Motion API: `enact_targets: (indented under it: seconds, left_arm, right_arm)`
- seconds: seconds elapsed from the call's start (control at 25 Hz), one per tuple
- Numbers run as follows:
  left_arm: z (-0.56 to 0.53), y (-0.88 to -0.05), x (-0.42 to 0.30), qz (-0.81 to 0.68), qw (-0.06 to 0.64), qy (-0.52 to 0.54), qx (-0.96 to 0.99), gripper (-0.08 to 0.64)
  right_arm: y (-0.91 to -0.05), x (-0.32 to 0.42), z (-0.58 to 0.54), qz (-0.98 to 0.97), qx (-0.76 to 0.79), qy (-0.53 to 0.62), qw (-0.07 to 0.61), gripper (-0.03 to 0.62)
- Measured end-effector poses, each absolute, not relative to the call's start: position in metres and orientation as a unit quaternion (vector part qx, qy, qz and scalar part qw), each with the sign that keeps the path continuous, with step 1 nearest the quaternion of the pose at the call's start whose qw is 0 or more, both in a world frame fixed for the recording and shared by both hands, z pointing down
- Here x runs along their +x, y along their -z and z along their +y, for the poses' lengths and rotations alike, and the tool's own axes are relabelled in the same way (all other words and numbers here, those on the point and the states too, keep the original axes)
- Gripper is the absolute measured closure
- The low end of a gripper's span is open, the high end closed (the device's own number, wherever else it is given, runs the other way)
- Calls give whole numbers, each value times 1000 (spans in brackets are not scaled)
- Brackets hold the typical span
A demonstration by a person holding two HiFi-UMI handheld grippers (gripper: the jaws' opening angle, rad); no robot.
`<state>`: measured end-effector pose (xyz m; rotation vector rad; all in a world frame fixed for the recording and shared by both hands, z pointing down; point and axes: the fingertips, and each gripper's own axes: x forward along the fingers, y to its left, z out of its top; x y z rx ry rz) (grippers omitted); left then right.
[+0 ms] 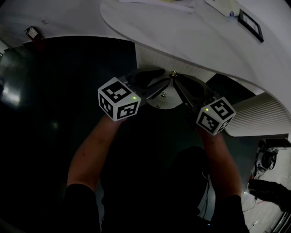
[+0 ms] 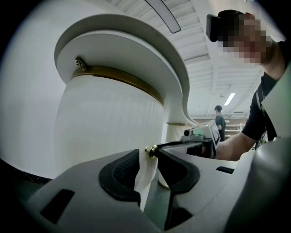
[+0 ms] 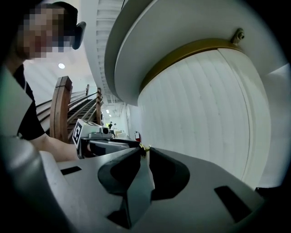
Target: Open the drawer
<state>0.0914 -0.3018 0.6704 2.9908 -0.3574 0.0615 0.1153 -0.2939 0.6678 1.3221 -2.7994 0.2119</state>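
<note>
We see a black picture frame [image 1: 251,25], a wooden stair rail [image 3: 60,107] and a distant standing person [image 2: 220,120].

Counter top [image 1: 195,41]: overhangs the drawer front.
Drawer front [image 2: 109,123]: directly beneath the counter top.
Knob [image 1: 173,73]: before the drawer front, just under the overhang.
Left gripper [image 2: 148,157]: left of the knob, tips at it.
Right gripper [image 3: 144,152]: right of the knob, tips at it.
Picture frame [image 1: 251,25]: on the counter top, far right.

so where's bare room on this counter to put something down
Counter top is bare across its middle, between the papers at the far edge and the black frame at right. Crowded: under its rim, where the left gripper and right gripper meet at the brass knob.
</note>
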Motion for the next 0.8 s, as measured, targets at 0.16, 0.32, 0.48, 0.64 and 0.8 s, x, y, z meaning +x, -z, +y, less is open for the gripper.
enact_targets:
  seconds: [0.16, 0.32, 0.48, 0.64, 0.8]
  left_arm:
    - [-307, -670, 96, -113, 64, -17, 991, 428]
    - [-304, -670, 101, -91, 62, -18, 994, 484]
    - [-297, -670, 102, -77, 54, -25, 995, 505]
    - [-286, -670, 97, -49, 36, -38, 997, 509]
    - [-274, -669, 93, -34, 29, -41, 998, 509]
  right_arm:
    - [-671, 110, -297, -906, 419, -62, 16, 541]
    - [-670, 109, -297, -908, 414, -62, 17, 541]
    - [-670, 107, -294, -910, 410, -47, 35, 547]
    - [-669, 99, -282, -919, 391, -40, 32, 554]
    - [-669, 95, -270, -920, 389, -39, 34, 554]
